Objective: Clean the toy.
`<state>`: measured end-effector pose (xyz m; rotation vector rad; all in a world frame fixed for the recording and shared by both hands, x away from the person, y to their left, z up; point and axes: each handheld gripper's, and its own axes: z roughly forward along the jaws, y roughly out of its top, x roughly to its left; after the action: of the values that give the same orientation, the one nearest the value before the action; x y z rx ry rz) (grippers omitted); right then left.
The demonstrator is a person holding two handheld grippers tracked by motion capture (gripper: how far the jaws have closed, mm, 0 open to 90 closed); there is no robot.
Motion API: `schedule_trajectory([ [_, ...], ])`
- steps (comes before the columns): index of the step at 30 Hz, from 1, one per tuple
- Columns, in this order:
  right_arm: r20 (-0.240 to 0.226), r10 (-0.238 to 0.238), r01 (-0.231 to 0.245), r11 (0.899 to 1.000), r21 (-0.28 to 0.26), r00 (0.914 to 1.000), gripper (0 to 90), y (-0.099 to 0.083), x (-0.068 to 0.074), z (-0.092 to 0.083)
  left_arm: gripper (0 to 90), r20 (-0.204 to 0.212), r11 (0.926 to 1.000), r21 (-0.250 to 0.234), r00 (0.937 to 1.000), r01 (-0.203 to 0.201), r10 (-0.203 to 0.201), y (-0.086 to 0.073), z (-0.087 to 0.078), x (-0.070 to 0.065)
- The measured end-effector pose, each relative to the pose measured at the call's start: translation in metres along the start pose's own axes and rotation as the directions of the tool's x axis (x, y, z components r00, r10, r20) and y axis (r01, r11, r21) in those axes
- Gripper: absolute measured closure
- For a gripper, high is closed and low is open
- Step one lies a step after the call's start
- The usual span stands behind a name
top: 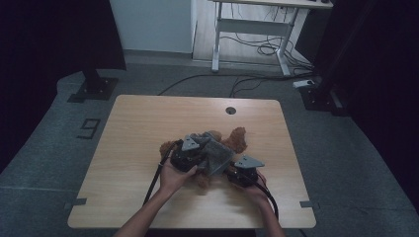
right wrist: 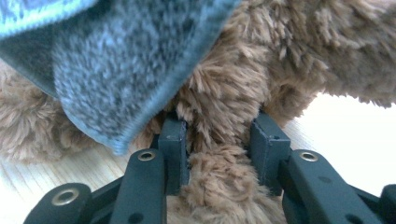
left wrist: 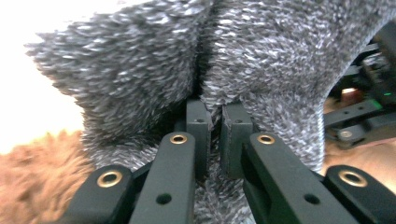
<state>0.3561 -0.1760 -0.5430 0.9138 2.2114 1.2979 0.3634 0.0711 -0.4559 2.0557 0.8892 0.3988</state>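
Note:
A brown plush toy (top: 238, 138) lies on the wooden table (top: 138, 128), partly covered by a grey knitted garment (top: 217, 154). My left gripper (top: 197, 152) sits at the toy's left side. In the left gripper view, my left gripper (left wrist: 215, 127) is shut on a fold of the grey garment (left wrist: 140, 70), with brown fur (left wrist: 37, 182) showing below left. My right gripper (top: 232, 172) is at the toy's near right. In the right gripper view, my right gripper (right wrist: 219, 135) is shut on a brown furry limb (right wrist: 219, 112), and the garment's hem (right wrist: 107, 70) hangs just above it.
A round cable hole (top: 230, 110) sits near the table's far edge. Beyond the table stand a white desk frame (top: 252, 29) with loose cables (top: 267, 49) on the floor. Black stand bases (top: 94, 89) flank the far corners. Bare wood lies all around the toy.

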Motion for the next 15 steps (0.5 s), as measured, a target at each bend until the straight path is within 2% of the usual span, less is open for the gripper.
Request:
schedule_trajectory([
  [4,-0.004,0.002,-0.002,1.000,-0.003,1.0000,62.2,0.000,0.000,0.000,83.9,-0.015,0.9989,-0.012,0.9989,0.045,-0.045,-0.005,-0.015,0.017],
  [7,-0.004,-0.003,0.003,1.000,-0.002,1.0000,62.3,0.000,0.000,0.000,83.9,-0.025,0.9963,-0.040,0.9967,0.076,-0.077,-0.010,-0.030,0.030],
  [11,-0.005,-0.003,0.003,1.000,-0.001,1.0000,62.3,0.000,0.000,0.000,83.9,-0.053,0.9910,-0.069,0.9915,0.115,-0.119,-0.019,-0.053,0.052],
  [15,-0.005,-0.005,0.005,1.000,0.000,1.0000,62.3,0.000,0.000,0.000,83.9,-0.079,0.9851,-0.073,0.9837,0.156,-0.162,-0.033,-0.065,0.071],
])
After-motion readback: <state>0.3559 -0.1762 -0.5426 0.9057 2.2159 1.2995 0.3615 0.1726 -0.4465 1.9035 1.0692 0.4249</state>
